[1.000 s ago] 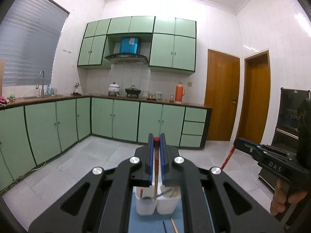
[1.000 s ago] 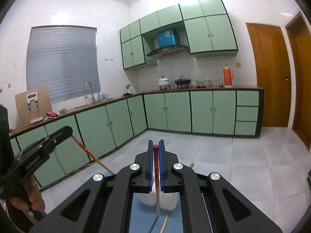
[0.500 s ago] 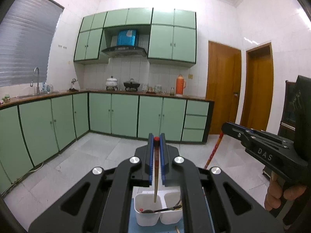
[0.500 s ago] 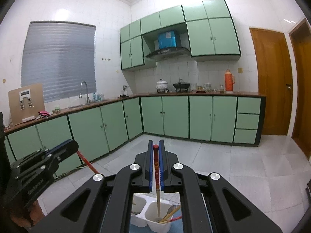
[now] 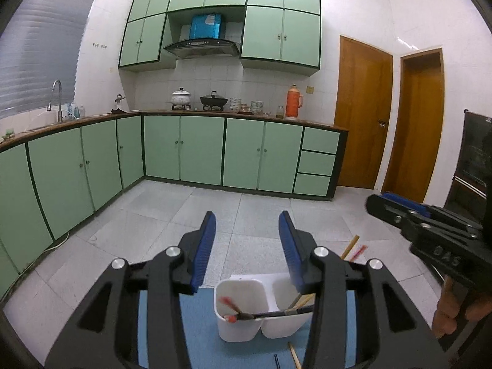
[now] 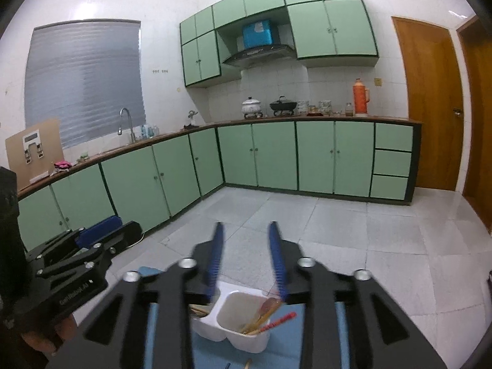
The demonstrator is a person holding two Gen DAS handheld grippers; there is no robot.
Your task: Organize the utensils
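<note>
Above the white two-cup holder [image 5: 264, 310] on the blue mat [image 5: 196, 332], both our hand-held grippers are opening, nothing between their jaws: the left hand-held gripper [image 5: 247, 246] over the left cup, the right hand-held gripper [image 6: 247, 253] over the right. The chopsticks [image 6: 266, 318] lean inside the cups; two more pieces lie on the mat in front. We judge them light, stiff, thin and a little slippery, best pinched across the shaft near the upper end, where they stand clear of the rim.
</note>
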